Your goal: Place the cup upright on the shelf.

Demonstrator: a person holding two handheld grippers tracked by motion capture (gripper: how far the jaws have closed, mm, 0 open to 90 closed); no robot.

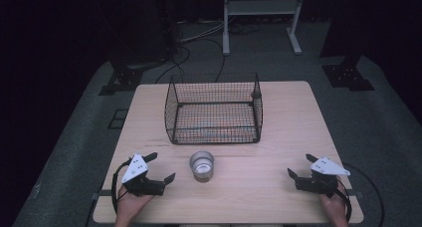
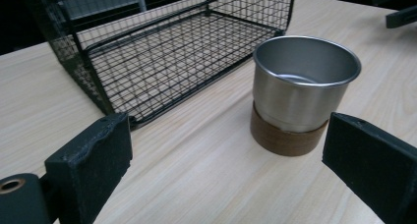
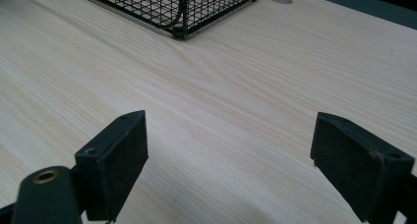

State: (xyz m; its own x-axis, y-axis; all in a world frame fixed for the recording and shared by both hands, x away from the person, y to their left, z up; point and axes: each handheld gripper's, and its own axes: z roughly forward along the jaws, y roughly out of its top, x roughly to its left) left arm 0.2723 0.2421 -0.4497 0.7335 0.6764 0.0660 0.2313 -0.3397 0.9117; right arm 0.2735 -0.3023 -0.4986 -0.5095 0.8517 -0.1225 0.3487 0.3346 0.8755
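Observation:
A shiny metal cup (image 1: 202, 166) with a brown band at its base stands upright on the light wooden table (image 1: 278, 137), just in front of a black wire basket (image 1: 214, 110). My left gripper (image 1: 160, 168) rests at the table's front left, open, with the cup (image 2: 300, 94) a short way ahead of its jaws and nearer the right-hand one. At the front right, my right gripper (image 1: 301, 166) is open over bare wood. A corner of the basket (image 3: 179, 10) appears far ahead in the right gripper view.
The basket (image 2: 162, 52) is empty and open at the top. Beyond the table lie cables, dark stand bases and a white frame (image 1: 261, 18) on the grey floor. Bare table surface stretches right of the cup.

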